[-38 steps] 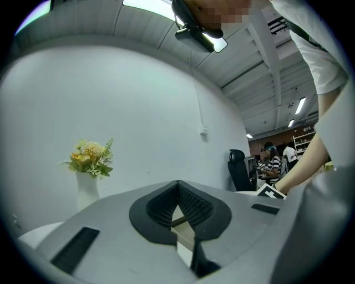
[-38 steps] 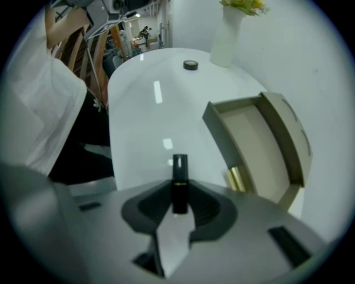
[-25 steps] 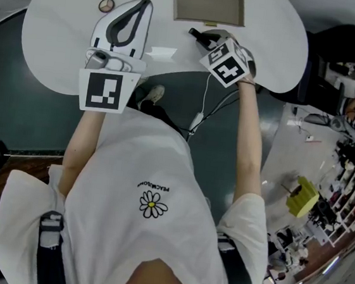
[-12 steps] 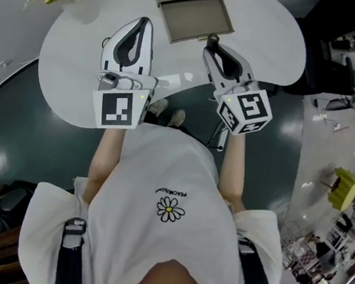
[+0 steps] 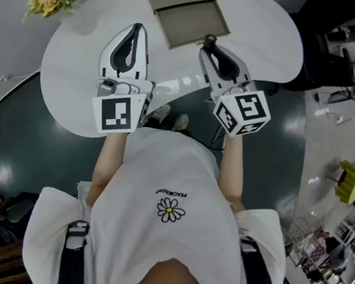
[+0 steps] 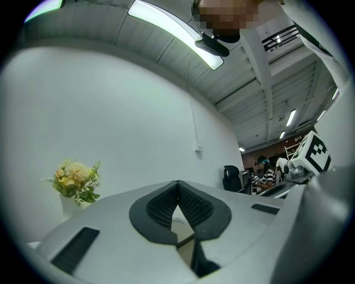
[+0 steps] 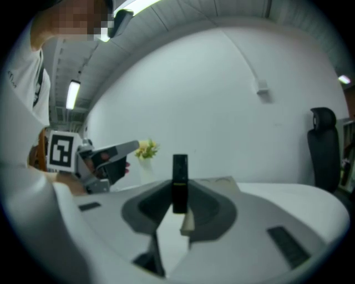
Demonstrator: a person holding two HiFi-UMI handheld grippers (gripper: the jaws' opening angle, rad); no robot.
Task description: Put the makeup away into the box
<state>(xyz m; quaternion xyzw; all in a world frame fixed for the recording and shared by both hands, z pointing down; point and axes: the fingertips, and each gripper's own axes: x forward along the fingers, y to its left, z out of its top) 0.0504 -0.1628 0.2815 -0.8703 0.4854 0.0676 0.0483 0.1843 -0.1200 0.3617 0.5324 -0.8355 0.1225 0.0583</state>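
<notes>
Right gripper, a second before low on table by box front edge, rose and rolled level. Jaws clamped on black makeup stick, upright, just short of box. Left gripper closed, empty, near box's left corner.

We are looking along the left gripper. Its jaws are meeting at the tips, and nothing is sitting between the dark ribbed pads. Below the tips, a narrow gap is showing a strip of a tan box. A bunch of yellow flowers is standing at the left against a white wall. At the right edge we are noting a marker cube, with people beyond it too small to detail. A light strip is glowing overhead.
</notes>
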